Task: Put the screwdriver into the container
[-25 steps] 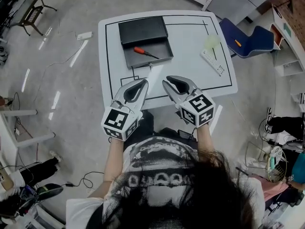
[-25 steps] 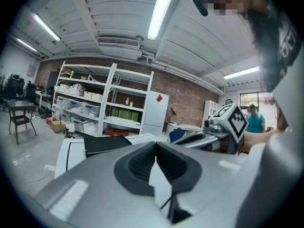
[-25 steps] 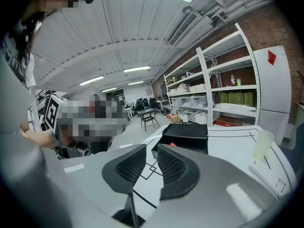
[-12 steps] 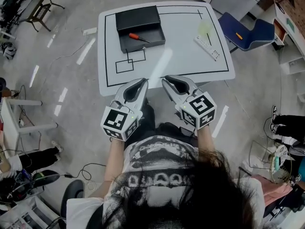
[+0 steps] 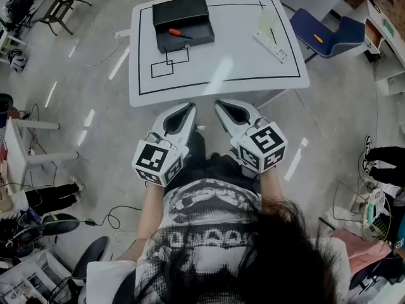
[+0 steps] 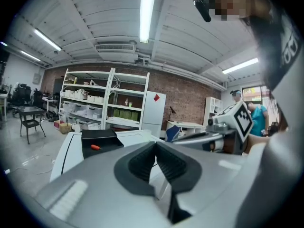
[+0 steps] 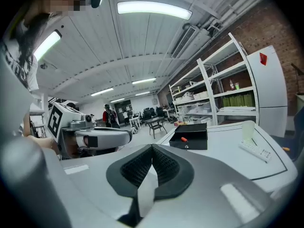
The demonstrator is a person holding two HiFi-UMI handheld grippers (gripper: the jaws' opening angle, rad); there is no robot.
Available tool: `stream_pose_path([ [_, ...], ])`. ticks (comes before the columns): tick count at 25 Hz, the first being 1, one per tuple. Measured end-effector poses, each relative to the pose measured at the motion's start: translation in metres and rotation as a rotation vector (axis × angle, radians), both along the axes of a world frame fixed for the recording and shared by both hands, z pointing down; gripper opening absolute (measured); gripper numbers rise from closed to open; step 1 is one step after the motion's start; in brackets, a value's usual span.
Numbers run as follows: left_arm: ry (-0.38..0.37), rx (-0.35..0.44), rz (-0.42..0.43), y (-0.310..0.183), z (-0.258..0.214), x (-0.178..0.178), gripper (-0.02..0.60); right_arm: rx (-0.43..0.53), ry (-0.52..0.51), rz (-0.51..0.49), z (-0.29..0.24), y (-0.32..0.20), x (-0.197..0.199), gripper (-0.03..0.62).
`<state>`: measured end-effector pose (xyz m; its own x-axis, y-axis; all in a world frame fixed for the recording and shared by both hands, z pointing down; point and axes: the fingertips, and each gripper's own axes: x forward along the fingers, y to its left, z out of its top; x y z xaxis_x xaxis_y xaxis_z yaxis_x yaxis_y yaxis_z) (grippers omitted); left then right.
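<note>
The orange-handled screwdriver point(image 5: 180, 34) lies inside the black rectangular open container point(image 5: 180, 10), in its lower open part, with its dark shaft pointing toward the right side of the container. The container stands at the far left corner of the white table with black lines drawn on it point(image 5: 240, 62), just above two small black outlined rectangles point(image 5: 169, 65) which are marked on the tabletop. Both tongs are off the table, held close in front of the person's body and above the grey floor point(image 5: 342, 106), well apart from the container. The left gripper point(image 5: 190, 108) has its two dark ribbed pads together at the tips and there is nothing between them. The right gripper point(image 5: 219, 104) has just been closing its jaws, and now its pads meet as well, also with nothing between them. The two grippers are side by side, near each other, and both point toward the near edge of the table. On the right part of the table lies a long white strip-like object point(image 5: 271, 46), and a pale green translucent piece point(image 5: 268, 21) is just beyond it. A blue chair point(image 5: 329, 40) stands beside the right side of the table.
</note>
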<state>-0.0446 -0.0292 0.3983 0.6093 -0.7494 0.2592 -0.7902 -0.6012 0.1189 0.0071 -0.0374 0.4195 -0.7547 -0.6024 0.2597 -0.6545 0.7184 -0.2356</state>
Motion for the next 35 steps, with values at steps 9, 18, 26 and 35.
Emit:
stream_pose_path([
  [9, -0.012, 0.012, 0.02, 0.014, -0.011, 0.006, 0.0, 0.008, -0.019, 0.012, -0.008, 0.013, 0.002, -0.003],
  [18, -0.003, 0.007, 0.013, 0.018, -0.016, -0.027, 0.0, 0.003, -0.013, 0.035, -0.015, 0.01, -0.025, -0.003],
  [26, 0.022, 0.008, 0.018, 0.028, -0.019, -0.071, 0.0, 0.005, 0.025, 0.038, -0.016, 0.02, -0.067, -0.003],
  [35, 0.042, 0.018, 0.036, 0.039, -0.023, -0.103, 0.0, 0.006, 0.056, 0.039, -0.018, 0.03, -0.102, -0.003],
])
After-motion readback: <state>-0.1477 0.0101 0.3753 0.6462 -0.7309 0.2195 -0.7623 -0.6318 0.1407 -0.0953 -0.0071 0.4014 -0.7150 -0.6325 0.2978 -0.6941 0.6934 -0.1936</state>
